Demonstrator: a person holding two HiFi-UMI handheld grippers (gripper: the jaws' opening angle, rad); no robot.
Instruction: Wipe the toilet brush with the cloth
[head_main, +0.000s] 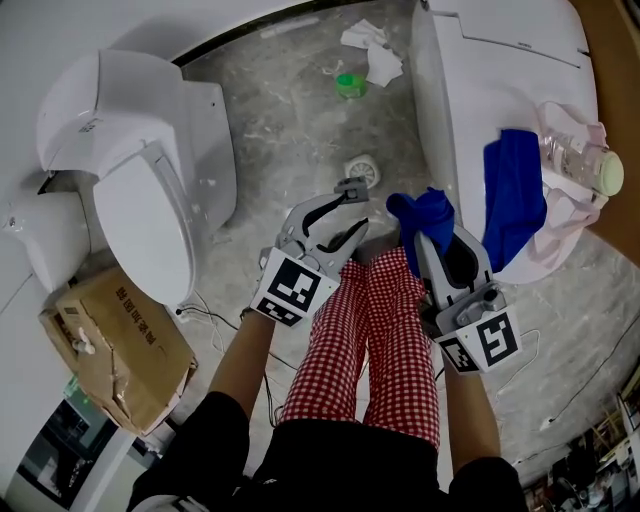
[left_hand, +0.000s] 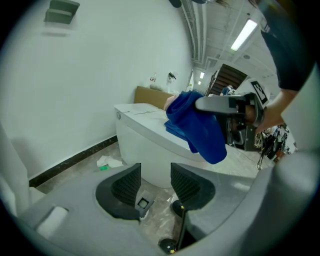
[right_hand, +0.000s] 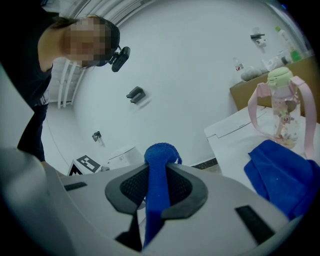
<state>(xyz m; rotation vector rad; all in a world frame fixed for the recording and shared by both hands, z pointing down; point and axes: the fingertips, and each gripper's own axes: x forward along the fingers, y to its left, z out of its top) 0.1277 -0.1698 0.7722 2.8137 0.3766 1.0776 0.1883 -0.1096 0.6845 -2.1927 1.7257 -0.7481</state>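
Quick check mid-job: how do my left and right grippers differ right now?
The left gripper has its jaws apart with nothing between them; the right gripper is shut on the blue cloth. In the head view the left gripper points toward the floor drain, while the right gripper sits beside the white toilet. Both are grey and carry a marker cube.

Left gripper (head_main: 354, 212), carried on the bare left forearm (head_main: 243, 362) and pointing away from the body: jaws apart, nothing between them. Right gripper (head_main: 437, 248), on the right forearm (head_main: 470, 415), beside the left but not touching it: jaws clamped on a fold of blue cloth (right_hand: 158, 160) that stands up between the pads. The marker cube of each gripper faces upward.
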